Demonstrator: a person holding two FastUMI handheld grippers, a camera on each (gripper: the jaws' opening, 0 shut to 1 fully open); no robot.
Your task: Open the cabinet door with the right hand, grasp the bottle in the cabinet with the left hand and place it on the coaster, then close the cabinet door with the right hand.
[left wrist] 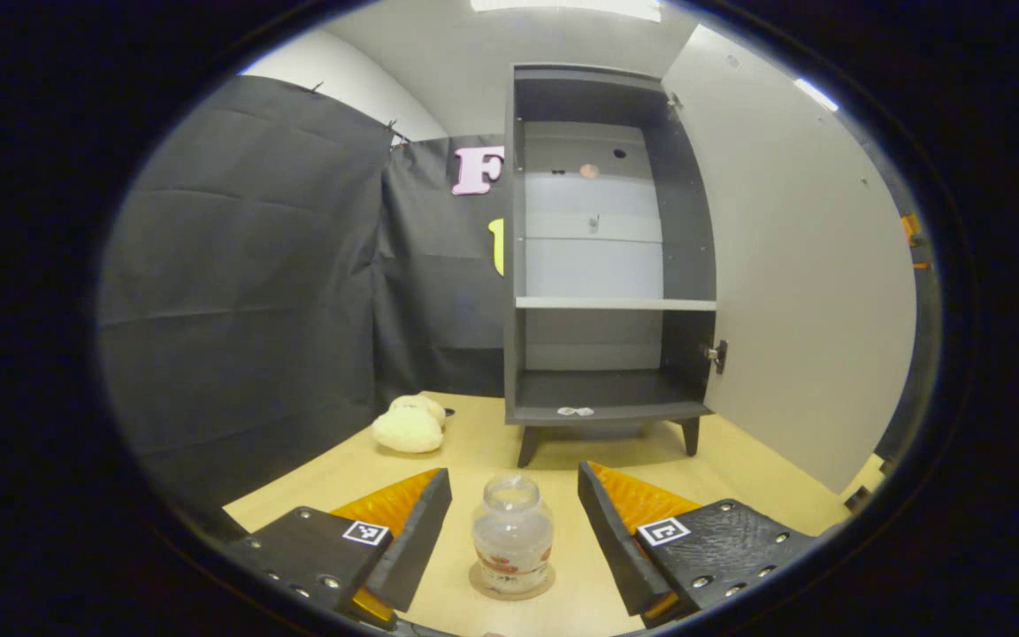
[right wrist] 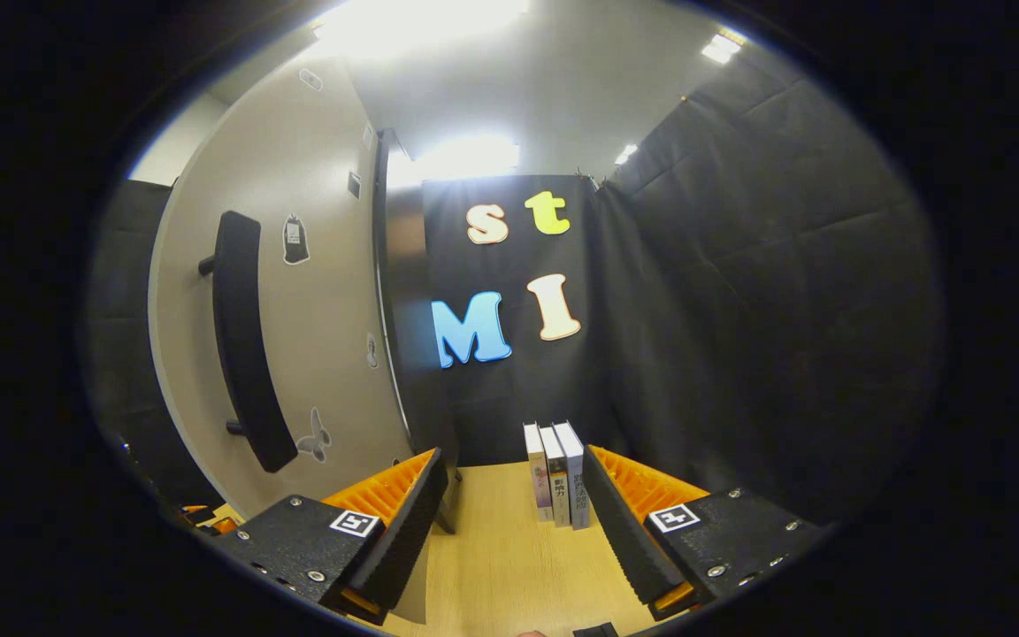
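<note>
Clear glass bottle (left wrist: 512, 531) stands upright on a round brown coaster (left wrist: 511, 587) on the light wooden table (left wrist: 474, 451), right between the fingers of the left gripper (left wrist: 514, 522). Jaws are wide, fingers apart from the bottle on both sides, not touching it. Bottle has a pale band with red print low on its body.

Behind it stands the dark grey cabinet (left wrist: 602, 257) on short legs, door (left wrist: 792, 265) swung fully open to the right of the left gripper view. Pale inside face of the door, small hinge near its lower edge. One white shelf (left wrist: 616, 303) crosses the middle of the cabinet. A small pale tag sits on the cabinet's front bottom edge. A cream plush toy (left wrist: 409, 426) lies on the table left of the cabinet, well apart from the bottle.

Right gripper (right wrist: 514, 513) has jaws wide with nothing between them. On its left in the right gripper view is the door's outer face with a long black handle (right wrist: 244, 345) and a few small stickers. Straight ahead, three books (right wrist: 555, 473) stand upright side by side on the table against the black cloth.
</note>
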